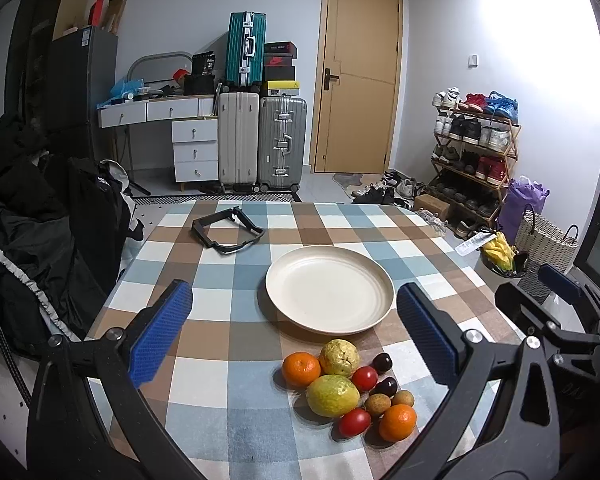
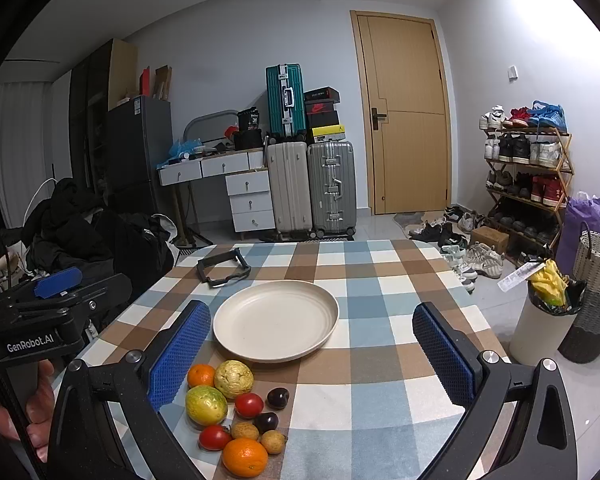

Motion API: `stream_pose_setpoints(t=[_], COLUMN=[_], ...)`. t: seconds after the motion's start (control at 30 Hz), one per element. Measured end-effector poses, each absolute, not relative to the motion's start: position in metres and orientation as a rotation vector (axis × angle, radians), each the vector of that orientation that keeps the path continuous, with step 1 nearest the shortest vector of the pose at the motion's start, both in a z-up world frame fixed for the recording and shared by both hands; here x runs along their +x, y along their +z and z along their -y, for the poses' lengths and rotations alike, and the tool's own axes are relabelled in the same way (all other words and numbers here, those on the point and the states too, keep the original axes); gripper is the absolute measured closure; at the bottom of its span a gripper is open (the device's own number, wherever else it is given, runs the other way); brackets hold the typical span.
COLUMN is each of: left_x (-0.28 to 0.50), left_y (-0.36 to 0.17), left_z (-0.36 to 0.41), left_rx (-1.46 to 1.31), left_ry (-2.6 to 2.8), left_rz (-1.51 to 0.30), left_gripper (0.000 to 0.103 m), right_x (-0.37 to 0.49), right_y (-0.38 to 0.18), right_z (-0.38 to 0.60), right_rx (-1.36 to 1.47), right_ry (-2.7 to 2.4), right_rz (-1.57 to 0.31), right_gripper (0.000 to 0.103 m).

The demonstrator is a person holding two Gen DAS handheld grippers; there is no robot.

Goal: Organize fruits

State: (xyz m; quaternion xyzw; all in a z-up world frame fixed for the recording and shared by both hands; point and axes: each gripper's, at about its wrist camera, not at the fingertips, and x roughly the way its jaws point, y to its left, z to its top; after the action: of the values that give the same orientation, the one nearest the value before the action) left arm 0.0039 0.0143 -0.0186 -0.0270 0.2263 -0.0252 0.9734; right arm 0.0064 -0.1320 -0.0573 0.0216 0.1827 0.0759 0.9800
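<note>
A cream plate (image 1: 329,289) (image 2: 276,316) stands bare on the checked tablecloth. Just in front of it lies a cluster of fruit: two oranges (image 1: 301,369) (image 2: 245,457), two yellow-green guavas (image 1: 332,395) (image 2: 206,404), two red tomatoes (image 1: 354,422) (image 2: 249,405), two dark plums (image 1: 382,361) (image 2: 278,397) and two small brown longans (image 1: 377,405) (image 2: 244,431). My left gripper (image 1: 296,332) is open and empty, above the table with the fruit between its fingers. My right gripper (image 2: 312,354) is open and empty, with the fruit by its left finger (image 2: 178,354).
A black plastic frame (image 1: 228,231) (image 2: 223,267) lies at the table's far left. Dark coats hang on a chair (image 1: 40,208) to the left. A white bin (image 2: 544,320) and woven basket (image 2: 596,276) stand right of the table.
</note>
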Motion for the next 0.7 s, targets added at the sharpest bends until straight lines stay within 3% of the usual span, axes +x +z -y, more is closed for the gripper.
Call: stream_pose_setpoints(t=[0.7], left_x=[0.0051], left_y=[-0.0185], left_z=[-0.0168], left_rx=[-0.075], left_ry=[-0.076], left_rz=[-0.485], left_gripper=[0.001], right_x=[0.0067], right_y=[-0.0577], right_z=[0.1321], right_rx=[0.042], right_ry=[0.152], right_rz=[-0.37], right_gripper=[0.0])
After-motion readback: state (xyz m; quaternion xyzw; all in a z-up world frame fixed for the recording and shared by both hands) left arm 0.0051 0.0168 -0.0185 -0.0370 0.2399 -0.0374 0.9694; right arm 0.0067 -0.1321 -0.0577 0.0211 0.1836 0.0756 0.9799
